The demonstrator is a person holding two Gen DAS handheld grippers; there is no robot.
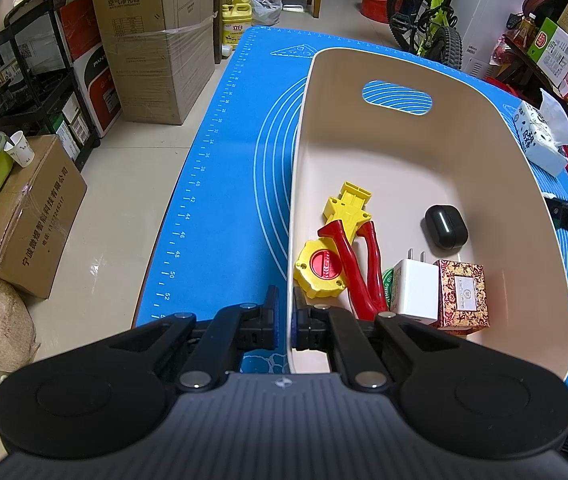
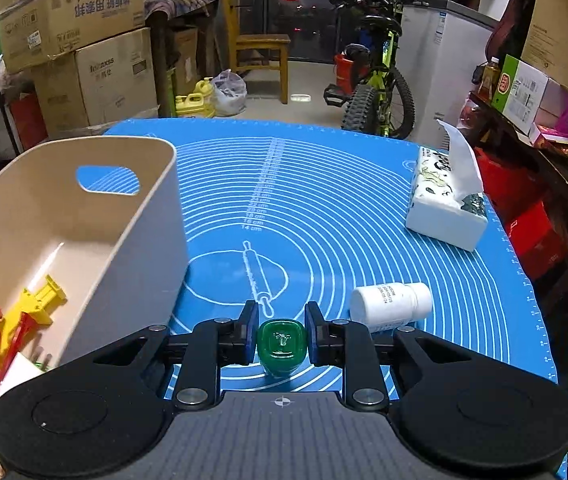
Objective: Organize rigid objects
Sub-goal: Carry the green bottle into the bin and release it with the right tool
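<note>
The bin (image 1: 504,184), beige with a handle slot, sits on the blue mat (image 1: 219,184) covering the surface, and its near left wall is pinched by the left claw (image 1: 284,320). Inside lie a yellow and red toy (image 1: 344,240), a patterned box (image 1: 462,296), a white charger (image 1: 414,292) and a black case (image 1: 446,226). Beside the bin, a white bottle (image 2: 390,304) lies on its side. The right claw (image 2: 281,334) stands spread around a small green bottle (image 2: 281,346), pads just off it.

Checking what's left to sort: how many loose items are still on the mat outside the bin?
2. A green bottle stands between the right tongs, and a white bottle lies just right of it. The bin may hide others.
</note>
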